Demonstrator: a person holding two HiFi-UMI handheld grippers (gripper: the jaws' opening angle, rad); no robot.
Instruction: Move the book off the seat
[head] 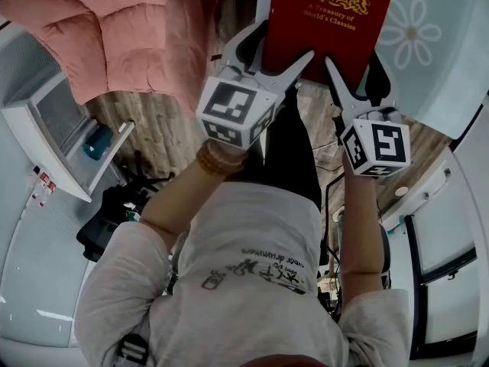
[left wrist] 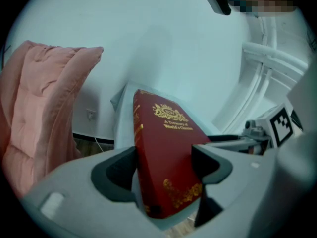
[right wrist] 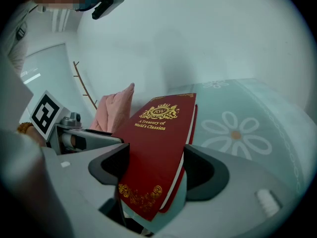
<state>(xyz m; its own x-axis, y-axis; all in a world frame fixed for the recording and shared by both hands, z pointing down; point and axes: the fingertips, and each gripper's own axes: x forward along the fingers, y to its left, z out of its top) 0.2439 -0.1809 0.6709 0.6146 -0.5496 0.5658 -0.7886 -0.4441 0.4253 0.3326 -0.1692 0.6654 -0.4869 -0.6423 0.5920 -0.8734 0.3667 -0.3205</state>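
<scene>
A dark red hardback book (head: 328,17) with gold print is held up in the air in front of me by both grippers. My left gripper (head: 276,52) is shut on the book's near left corner; the left gripper view has the book (left wrist: 166,155) wedged upright between the dark pads (left wrist: 116,175). My right gripper (head: 353,71) is shut on the near right corner, and its own view has the book (right wrist: 158,148) tilted between its pads (right wrist: 200,175). The seat is not clearly in view.
A pink padded quilt (head: 114,37) lies at the upper left, also in the left gripper view (left wrist: 34,113). A pale cover with a white flower print (head: 428,44) spreads at the upper right (right wrist: 237,133). Wood floor (head: 164,132) and a white shelf unit (head: 69,144) lie below.
</scene>
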